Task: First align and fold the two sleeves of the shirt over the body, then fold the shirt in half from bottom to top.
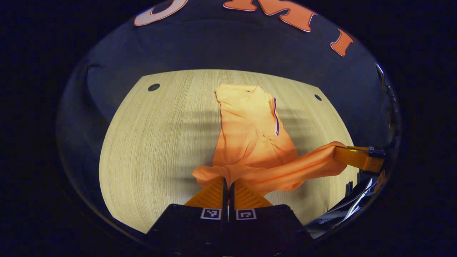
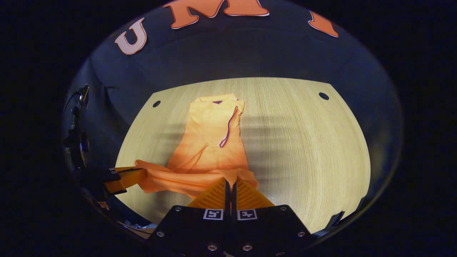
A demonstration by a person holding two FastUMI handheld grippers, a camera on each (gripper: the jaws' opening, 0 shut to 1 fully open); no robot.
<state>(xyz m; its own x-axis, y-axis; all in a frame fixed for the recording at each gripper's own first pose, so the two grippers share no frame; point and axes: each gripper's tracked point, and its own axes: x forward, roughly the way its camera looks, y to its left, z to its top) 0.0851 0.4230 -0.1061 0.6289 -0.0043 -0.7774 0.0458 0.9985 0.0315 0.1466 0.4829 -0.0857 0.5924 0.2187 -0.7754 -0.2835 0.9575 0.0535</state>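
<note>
Left gripper view: left gripper (image 1: 227, 181) at bottom centre, jaws pressed nearly together, clamped on the near hem of the orange shirt (image 1: 250, 132). Shirt stretched up the middle of the frame on the pale wooden table (image 1: 153, 142), collar end toward the top, a thin dark-trimmed edge (image 1: 276, 117) running down its right side. Hem pulled off the wood into a taut band sweeping to the right edge of the frame, ending at the right gripper (image 1: 339, 155), fabric bunched around its tip; jaw gap there too hidden by cloth to judge. Two dark round holes in the table, upper left (image 1: 154, 87) and upper right (image 1: 317, 97).

Right gripper view: right gripper (image 2: 230, 181) at bottom centre, jaws all but closed, pinching the hem of the shirt (image 2: 210, 139). Body of the shirt lying left of centre on the table (image 2: 303, 142), collar toward the top. Lifted hem running to the lower left of the frame, gripped there by the left gripper (image 2: 141, 175), fabric wrapped over its tip.
</note>
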